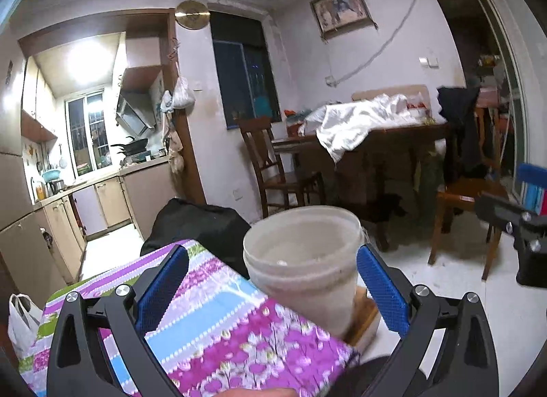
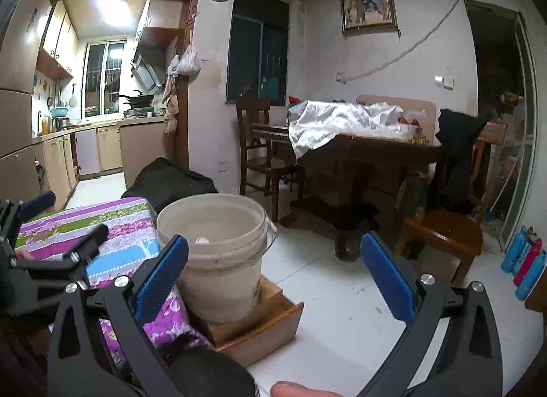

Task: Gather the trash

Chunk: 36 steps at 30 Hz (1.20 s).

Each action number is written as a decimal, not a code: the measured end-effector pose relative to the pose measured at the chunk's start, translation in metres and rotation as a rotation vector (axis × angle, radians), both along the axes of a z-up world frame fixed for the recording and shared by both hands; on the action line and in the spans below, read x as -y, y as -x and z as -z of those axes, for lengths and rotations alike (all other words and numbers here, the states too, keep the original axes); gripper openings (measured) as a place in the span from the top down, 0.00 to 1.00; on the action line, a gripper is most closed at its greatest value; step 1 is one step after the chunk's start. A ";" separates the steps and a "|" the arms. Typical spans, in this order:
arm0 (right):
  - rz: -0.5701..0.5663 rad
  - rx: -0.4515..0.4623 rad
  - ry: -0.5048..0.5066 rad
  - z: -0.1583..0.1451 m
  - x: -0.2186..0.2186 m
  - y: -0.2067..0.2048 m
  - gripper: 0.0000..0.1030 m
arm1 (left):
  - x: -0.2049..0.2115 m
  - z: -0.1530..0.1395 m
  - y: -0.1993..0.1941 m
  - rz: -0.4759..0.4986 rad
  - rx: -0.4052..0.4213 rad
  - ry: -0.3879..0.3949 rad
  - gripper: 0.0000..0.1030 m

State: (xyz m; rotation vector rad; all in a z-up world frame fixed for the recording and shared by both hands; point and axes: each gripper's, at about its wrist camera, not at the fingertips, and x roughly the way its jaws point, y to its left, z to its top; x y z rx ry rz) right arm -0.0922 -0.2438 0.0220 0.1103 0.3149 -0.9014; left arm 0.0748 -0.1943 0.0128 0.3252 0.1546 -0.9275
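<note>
An off-white plastic bucket (image 1: pixel 301 260) (image 2: pixel 218 253) stands upright on a low wooden box (image 2: pixel 266 325) on the pale floor. A small white scrap (image 2: pixel 202 240) lies inside it. My left gripper (image 1: pixel 273 250) is open wide, and the bucket shows just beyond and between its blue pads, nearer the right one, untouched. My right gripper (image 2: pixel 275 238) is also open wide; its left pad overlaps the bucket's side in the picture, and only floor lies between its jaws. The left gripper (image 2: pixel 66 217) shows at the left edge of the right wrist view, over the floral cloth.
A surface under a purple floral cloth (image 1: pixel 212 311) (image 2: pixel 112 226) touches the bucket's left side. A black bag (image 2: pixel 167 181) sits behind it and a white plastic bag (image 1: pixel 20 322) at the far left. Wooden chairs (image 2: pixel 441 236), a cluttered dining table (image 2: pixel 359 151) and bottles (image 2: pixel 526 260) stand to the right.
</note>
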 end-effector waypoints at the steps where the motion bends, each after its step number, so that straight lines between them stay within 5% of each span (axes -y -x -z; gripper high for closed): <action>1: -0.001 0.001 -0.006 0.002 -0.001 0.001 0.05 | -0.001 0.005 0.002 -0.002 0.000 -0.005 0.05; 13: 0.000 -0.047 -0.027 0.029 -0.013 0.001 0.05 | -0.008 0.045 -0.008 -0.055 -0.088 -0.062 0.05; 36: 0.019 -0.044 0.047 0.028 -0.023 0.009 0.05 | -0.018 0.027 -0.016 -0.058 -0.078 -0.013 0.05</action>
